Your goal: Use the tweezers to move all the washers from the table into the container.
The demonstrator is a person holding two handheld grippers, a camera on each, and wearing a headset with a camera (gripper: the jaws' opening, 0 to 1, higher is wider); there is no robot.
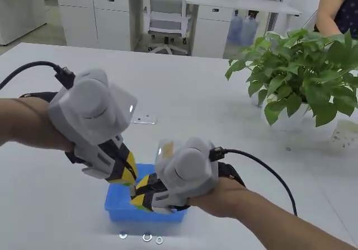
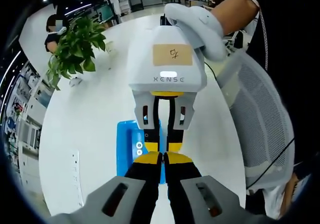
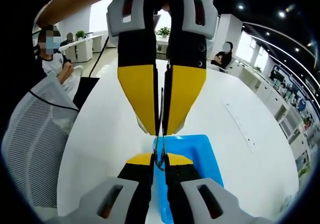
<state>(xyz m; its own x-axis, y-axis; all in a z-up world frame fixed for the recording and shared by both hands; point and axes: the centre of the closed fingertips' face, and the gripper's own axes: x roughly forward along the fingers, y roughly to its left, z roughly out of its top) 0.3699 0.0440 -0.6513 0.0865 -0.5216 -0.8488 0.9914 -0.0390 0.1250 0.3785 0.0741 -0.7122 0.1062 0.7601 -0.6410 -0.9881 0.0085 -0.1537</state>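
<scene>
Over the blue container (image 1: 118, 212) my two grippers meet tip to tip. The left gripper (image 1: 130, 175) comes in from the upper left and the right gripper (image 1: 140, 192) from the lower right. In the right gripper view the thin metal tweezers (image 3: 161, 108) run between the yellow pads of the left gripper (image 3: 161, 129) and down into the tips of the right gripper (image 3: 160, 160). Both look shut on them above the container (image 3: 200, 154). Three washers (image 1: 146, 237) lie on the white table just in front of the container. Two washers (image 2: 139, 149) show by the container's (image 2: 125, 144) edge.
A potted plant (image 1: 302, 76) stands at the table's right side, with a person (image 1: 338, 9) behind it. A small clear item (image 1: 142, 118) lies mid-table. Black cables trail from both grippers. An office chair (image 1: 165, 15) and cabinets stand beyond the table.
</scene>
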